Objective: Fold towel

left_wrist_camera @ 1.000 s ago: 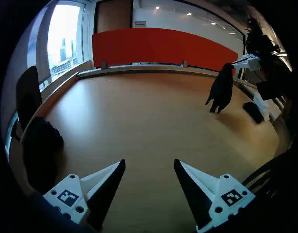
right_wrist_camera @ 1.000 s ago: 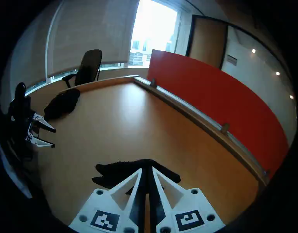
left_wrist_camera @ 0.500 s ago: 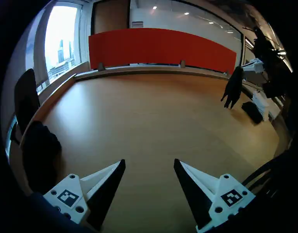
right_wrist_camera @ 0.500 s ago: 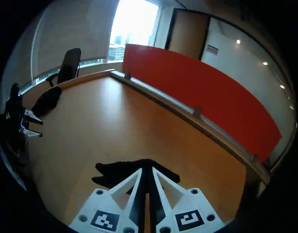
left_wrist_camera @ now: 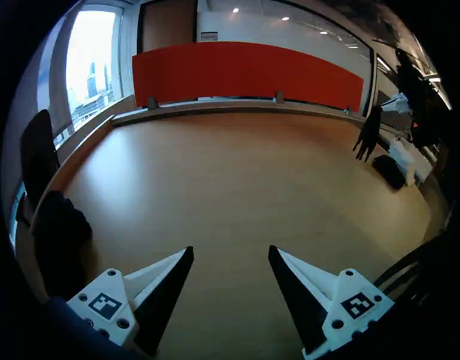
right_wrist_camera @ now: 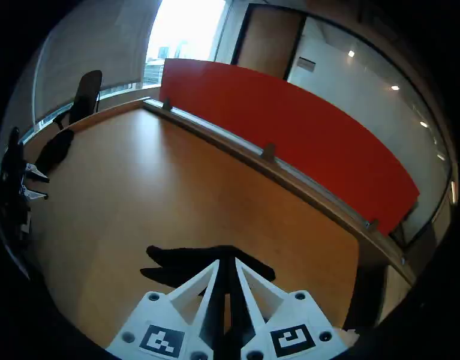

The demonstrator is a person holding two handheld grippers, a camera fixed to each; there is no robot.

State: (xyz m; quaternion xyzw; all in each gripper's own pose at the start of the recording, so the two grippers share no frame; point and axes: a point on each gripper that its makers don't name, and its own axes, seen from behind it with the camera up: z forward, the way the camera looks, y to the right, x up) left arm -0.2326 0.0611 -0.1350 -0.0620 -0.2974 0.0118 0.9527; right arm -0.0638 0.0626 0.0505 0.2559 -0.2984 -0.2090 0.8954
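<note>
Dark towel (right_wrist_camera: 176, 259) hung limp, pinched between the pressed-together fingers of my right tool (right_wrist_camera: 228, 263), which I held raised above the tabletop (right_wrist_camera: 140, 180). My left tool (left_wrist_camera: 230, 255) pointed level across the wood, fingers spread.

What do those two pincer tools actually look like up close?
The left gripper and the right gripper look alike: two white, wedge-shaped jaws tapering to points, black on their inner faces. Each jaw's base carries a square black-and-white marker and small round holes.
</note>
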